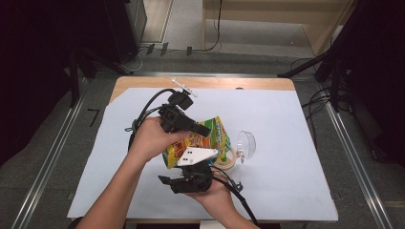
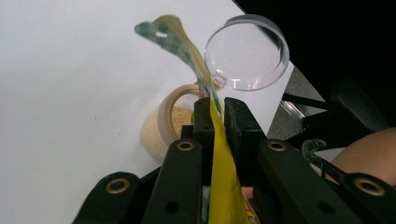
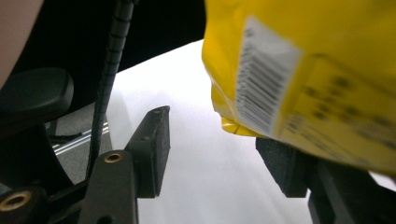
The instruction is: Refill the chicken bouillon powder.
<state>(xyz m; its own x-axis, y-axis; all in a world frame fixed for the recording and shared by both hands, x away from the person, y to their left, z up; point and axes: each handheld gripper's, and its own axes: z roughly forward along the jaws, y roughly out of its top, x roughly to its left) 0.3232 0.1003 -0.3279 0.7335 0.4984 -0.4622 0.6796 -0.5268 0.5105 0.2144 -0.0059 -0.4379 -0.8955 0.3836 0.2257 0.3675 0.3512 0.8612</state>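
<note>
Right claw [image 1: 165,180], nearest the person, sits low over the white surface [image 1: 286,143] w/ jaws spread apart, nothing between them; the yellow bag [image 3: 299,70] hangs just above and beside its right jaw. Left claw [image 2: 215,116] is clamped on the bag's top edge, holding the bag [image 1: 200,140] up off the surface, approx. mid-surface. Just past it, a round beige tub [image 2: 170,119] stands on the surface w/ pale powder [image 2: 152,135] beside it. Clear lid [image 2: 246,51] stands open behind the tub.
</note>
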